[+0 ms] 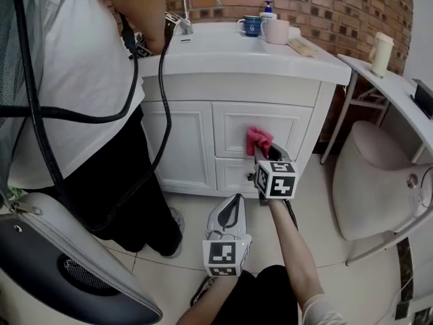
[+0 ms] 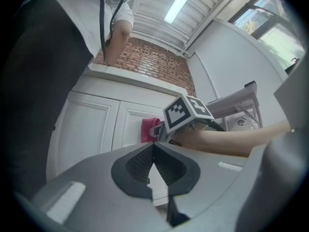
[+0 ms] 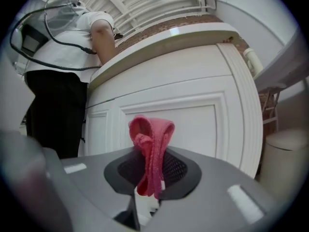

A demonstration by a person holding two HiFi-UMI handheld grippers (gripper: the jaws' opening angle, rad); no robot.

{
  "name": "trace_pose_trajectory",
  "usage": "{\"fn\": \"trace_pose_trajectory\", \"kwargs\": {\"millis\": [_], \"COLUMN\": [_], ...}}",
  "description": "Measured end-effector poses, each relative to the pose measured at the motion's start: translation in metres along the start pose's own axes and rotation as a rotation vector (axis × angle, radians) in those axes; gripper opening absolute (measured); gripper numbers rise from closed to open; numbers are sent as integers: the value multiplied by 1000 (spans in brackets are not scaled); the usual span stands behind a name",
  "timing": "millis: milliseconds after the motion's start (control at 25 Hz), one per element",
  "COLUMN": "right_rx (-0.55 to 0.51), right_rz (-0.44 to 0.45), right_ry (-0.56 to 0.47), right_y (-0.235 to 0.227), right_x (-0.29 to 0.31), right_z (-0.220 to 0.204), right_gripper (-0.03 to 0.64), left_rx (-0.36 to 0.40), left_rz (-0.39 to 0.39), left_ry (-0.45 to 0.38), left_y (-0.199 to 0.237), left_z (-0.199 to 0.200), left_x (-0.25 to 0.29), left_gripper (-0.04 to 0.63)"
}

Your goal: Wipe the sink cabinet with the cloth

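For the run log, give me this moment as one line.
right gripper: shut on pink cloth, at upper drawer front of sink cabinet | left gripper: shut, empty, held low

1. The indoor light is bright and even. A ceiling strip lamp [image 2: 176, 6] glows overhead in the left gripper view, and a window [image 2: 270, 28] at the upper right is washed out to near white.
2. The white sink cabinet [image 1: 257, 124] throws back much light (its panel mouldings still read clearly), with soft grey shading under the countertop [image 3: 175, 31] overhang.
3. A pale glare patch sits on that countertop's edge in the right gripper view.
4. Both gripper views bend straight lines strongly and fall to black at the corners.
5. The right tongs [image 3: 150, 166] are blurred nearest the lens, while the cloth [image 3: 150, 139] is fairly sharp.
6. The head view is crisp, with mild curving at its borders.
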State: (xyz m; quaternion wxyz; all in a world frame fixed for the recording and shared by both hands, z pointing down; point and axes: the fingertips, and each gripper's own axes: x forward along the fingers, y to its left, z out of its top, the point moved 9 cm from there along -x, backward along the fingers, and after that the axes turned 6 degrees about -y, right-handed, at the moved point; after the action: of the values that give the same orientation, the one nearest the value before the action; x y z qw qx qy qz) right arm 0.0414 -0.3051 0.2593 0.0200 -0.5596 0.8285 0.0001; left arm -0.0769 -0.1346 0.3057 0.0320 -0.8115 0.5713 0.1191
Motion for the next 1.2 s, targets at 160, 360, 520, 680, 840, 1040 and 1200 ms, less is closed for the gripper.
{"fn": "trace_pose_trajectory", "kwargs": {"millis": [160, 360, 520, 680, 840, 1040, 1200], "right_rx": [-2, -6, -10, -46, -21, 38, 32], "right_rz": [-102, -199, -242, -315, -374, -186, 110], "right_ry": [-7, 26, 12, 10, -6, -102, -67], "right_y": [-36, -87, -102, -121, -134, -73, 11], "right_x": [-12, -26, -40, -49, -60, -59, -13], "right_z": [0, -11, -15, -17, -16, -1, -16], "right_gripper": [63, 64, 64, 64, 64, 64, 64], "left_rx": [12, 56, 46, 43, 33, 18, -15], "left_rz": [-12, -40, -38, -44, -40, -35, 16], "left_ry": [20, 51, 47, 49, 36, -21, -44], "left_y": [-2, -8, -5, -6, -5, -3, 8], "left_z": [-1, -4, -5, -6, -6, 1, 5], "left_x": [0, 5, 6, 6, 7, 8, 2], "left_gripper": [5, 5, 5, 5, 5, 5, 5]}}
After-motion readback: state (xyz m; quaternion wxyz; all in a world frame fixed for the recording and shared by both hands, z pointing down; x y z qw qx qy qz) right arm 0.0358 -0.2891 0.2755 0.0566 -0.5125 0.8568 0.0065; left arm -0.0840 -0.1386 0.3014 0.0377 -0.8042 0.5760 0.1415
